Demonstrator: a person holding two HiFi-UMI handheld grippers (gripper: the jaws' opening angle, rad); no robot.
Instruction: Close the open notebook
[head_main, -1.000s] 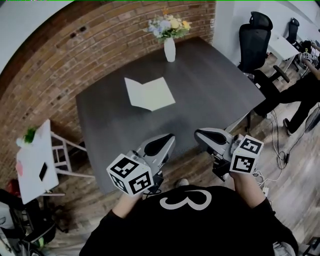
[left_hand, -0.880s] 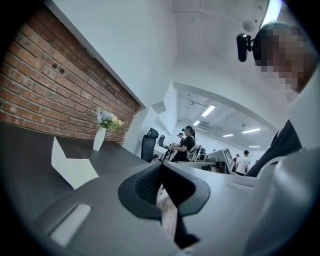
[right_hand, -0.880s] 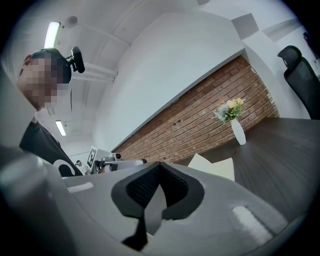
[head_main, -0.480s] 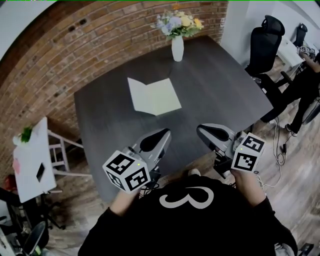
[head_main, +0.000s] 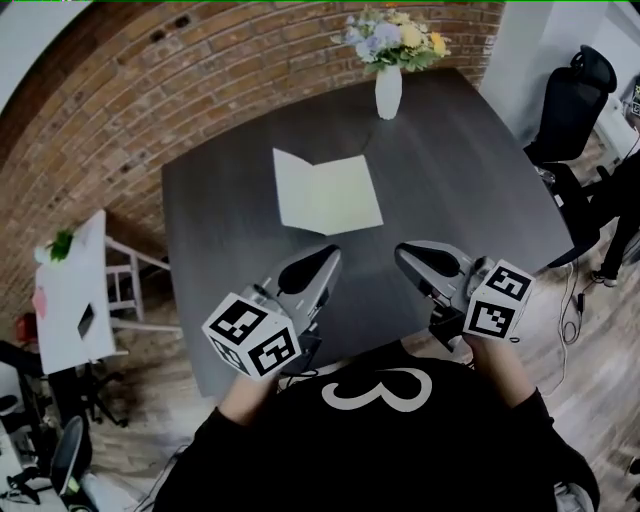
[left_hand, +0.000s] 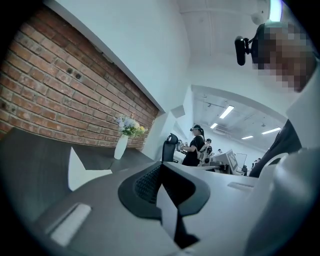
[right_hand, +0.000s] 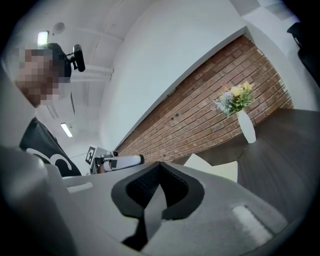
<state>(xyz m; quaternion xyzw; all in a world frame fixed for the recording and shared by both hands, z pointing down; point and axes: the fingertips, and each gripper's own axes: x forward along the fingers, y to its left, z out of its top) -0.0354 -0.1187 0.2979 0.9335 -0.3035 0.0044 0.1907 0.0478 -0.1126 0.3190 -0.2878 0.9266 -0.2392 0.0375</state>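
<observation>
An open pale notebook (head_main: 328, 190) lies flat on the dark table (head_main: 480, 190), its pages up, near the table's middle. It also shows low in the left gripper view as the notebook (left_hand: 82, 172), and in the right gripper view as the notebook (right_hand: 215, 167). My left gripper (head_main: 326, 257) hovers over the table's near edge, short of the notebook, jaws shut on nothing. My right gripper (head_main: 406, 250) hangs beside it at the same height, also shut and empty. In the gripper views the left gripper (left_hand: 161, 175) and right gripper (right_hand: 159, 175) show jaws closed together.
A white vase of flowers (head_main: 388, 90) stands at the table's far edge, behind the notebook. A brick wall runs along the back and left. A white side table (head_main: 70, 290) stands at left, a black office chair (head_main: 575, 100) at right. A person (left_hand: 192, 147) stands in the far office.
The head view has shifted, so the table and notebook sit further right in the frame. Both grippers keep the same shut pose over the near edge.
</observation>
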